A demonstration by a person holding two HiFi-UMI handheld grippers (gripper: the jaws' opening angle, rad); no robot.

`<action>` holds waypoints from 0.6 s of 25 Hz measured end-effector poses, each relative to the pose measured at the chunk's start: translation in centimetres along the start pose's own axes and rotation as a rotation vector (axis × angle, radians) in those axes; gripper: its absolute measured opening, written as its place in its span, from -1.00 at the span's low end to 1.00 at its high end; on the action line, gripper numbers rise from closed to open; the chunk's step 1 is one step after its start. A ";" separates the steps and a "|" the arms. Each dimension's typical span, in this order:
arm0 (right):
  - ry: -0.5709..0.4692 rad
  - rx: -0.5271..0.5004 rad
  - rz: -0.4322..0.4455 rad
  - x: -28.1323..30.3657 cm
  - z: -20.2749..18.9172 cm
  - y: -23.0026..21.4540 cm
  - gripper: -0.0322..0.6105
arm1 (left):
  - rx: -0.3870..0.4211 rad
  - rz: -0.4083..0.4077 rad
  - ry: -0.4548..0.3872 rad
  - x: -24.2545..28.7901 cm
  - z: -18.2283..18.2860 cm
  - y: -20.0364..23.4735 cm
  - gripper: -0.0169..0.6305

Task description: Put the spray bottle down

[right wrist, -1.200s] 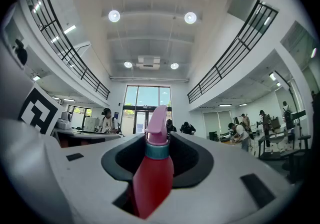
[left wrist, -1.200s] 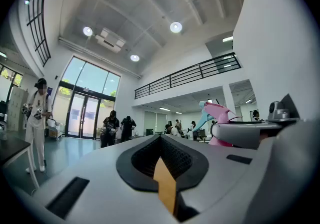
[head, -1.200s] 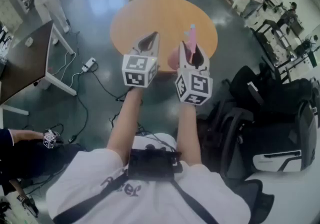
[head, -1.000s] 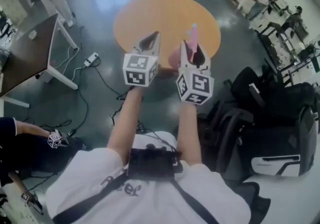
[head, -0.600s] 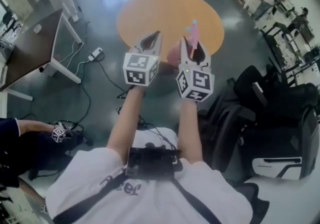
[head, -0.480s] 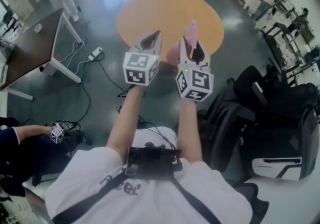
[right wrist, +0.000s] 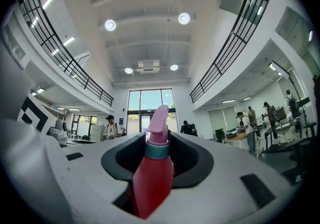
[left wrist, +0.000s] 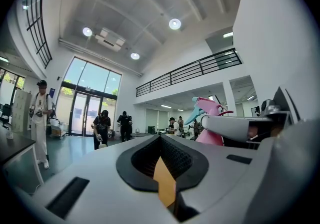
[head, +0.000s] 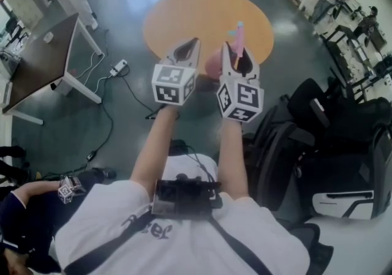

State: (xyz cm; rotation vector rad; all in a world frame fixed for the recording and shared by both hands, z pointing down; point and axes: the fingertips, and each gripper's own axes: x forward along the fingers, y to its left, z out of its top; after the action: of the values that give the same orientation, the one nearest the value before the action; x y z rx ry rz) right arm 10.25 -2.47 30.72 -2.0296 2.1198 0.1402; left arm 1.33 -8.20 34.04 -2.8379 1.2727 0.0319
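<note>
1. The spray bottle (head: 236, 37) is up in the air, not on anything. The right tongs (head: 236, 54) carry it, and it stands upright with its long axis vertical and the pink trigger head poking out above the tips.
2. The round orange counter (head: 184, 13) lies ahead of the bottle and below it. From the head view the bottle hangs about over the counter's near edge, though I can't say whether its base has cleared the rim.
3. By my reckoning, setting it down means carrying it forward over bare wood and then straight down, keeping it upright so it lands on its base.
4. The right hand is the one to do this, since it already has the bottle. The left tongs (head: 187, 48) hover just beside it, level with it and no nearer the counter.
5. In the right gripper view the right tongs are clenched on the bottle's red body below the teal collar, about half spread by its width.
6. The left tongs are closed to a point with nothing in them; only a sliver of the counter shows through the hollow behind the tips.
</note>
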 end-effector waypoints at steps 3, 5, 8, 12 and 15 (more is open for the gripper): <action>-0.001 0.001 0.001 0.1 0.1 0.3 -0.41 | -0.005 -0.005 0.002 0.0 0.2 0.0 -0.91; 0.000 0.001 0.002 0.1 0.2 0.5 -0.41 | -0.011 -0.005 0.001 -0.1 0.2 0.2 -0.91; 0.005 0.006 0.006 0.3 0.1 0.6 -0.41 | -0.004 -0.001 0.005 0.0 0.0 0.3 -0.91; 0.010 0.007 0.022 0.5 -0.3 1.0 -0.41 | -0.013 0.009 0.004 -0.1 -0.3 0.6 -0.91; 0.010 0.004 0.037 1.0 -0.3 1.8 -0.41 | -0.016 0.019 -0.003 -0.4 0.0 1.3 -0.91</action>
State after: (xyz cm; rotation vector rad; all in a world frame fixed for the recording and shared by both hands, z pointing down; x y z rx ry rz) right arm 8.41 -3.42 30.67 -1.9939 2.1624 0.1311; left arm 0.11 -8.71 34.02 -2.8380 1.3048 0.0468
